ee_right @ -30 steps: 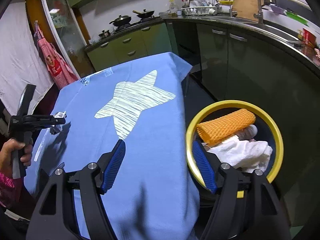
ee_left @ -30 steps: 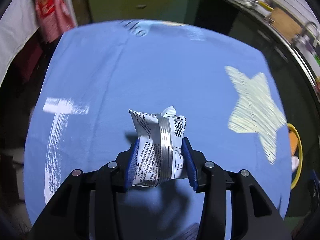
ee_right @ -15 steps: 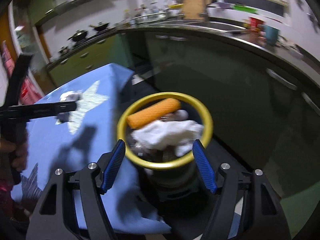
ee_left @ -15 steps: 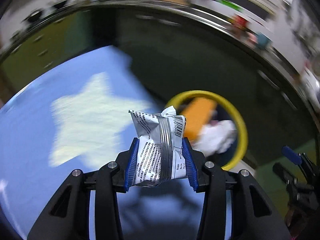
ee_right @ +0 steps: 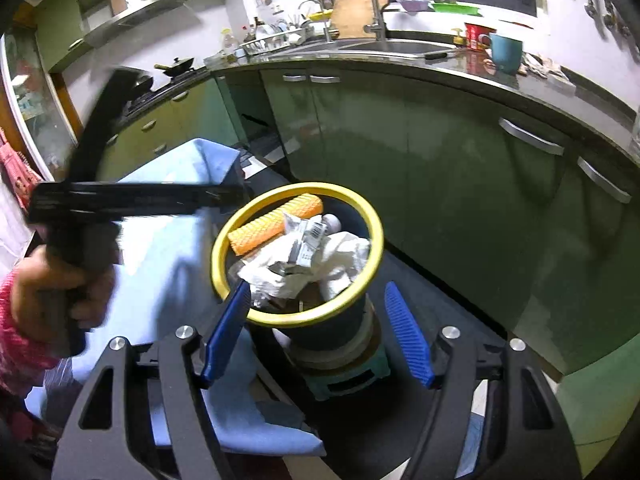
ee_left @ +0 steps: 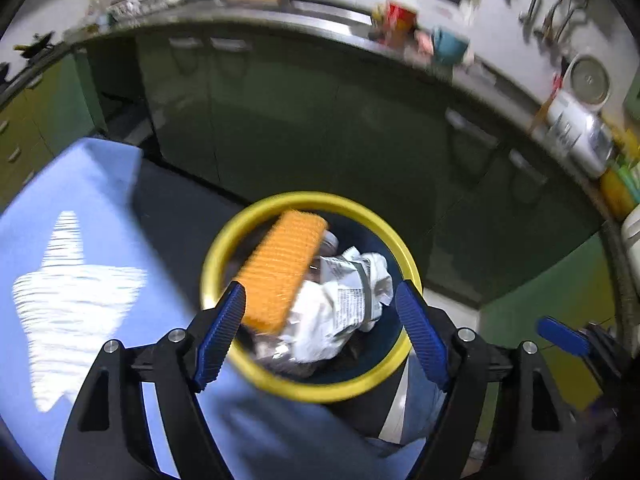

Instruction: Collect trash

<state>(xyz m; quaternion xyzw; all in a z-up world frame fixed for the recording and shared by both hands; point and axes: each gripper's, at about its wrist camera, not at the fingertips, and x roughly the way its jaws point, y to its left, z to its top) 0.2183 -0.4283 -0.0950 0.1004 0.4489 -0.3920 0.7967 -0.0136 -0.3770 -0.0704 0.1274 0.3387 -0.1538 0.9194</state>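
A dark bin with a yellow rim (ee_left: 224, 240) (ee_right: 360, 208) stands beside the blue-clothed table. Inside lie an orange foam roll (ee_left: 280, 272) (ee_right: 272, 224), white crumpled paper (ee_right: 344, 256) and a silver printed wrapper (ee_left: 348, 292) (ee_right: 308, 240). My left gripper (ee_left: 322, 332) is open and empty above the bin, the wrapper lying below between its fingers. In the right wrist view the left gripper's black body (ee_right: 132, 196) reaches over the bin's left rim. My right gripper (ee_right: 316, 332) is open and empty, just in front of the bin.
The table's blue cloth with a white star (ee_left: 68, 296) lies left of the bin. Green kitchen cabinets (ee_right: 440, 168) curve behind it, with a sink and counter clutter on top. The bin sits on a teal stool (ee_right: 348, 376).
My left gripper has swung from the table to above the bin and opened. The silver wrapper it held now lies in the bin. My right gripper has stayed open.
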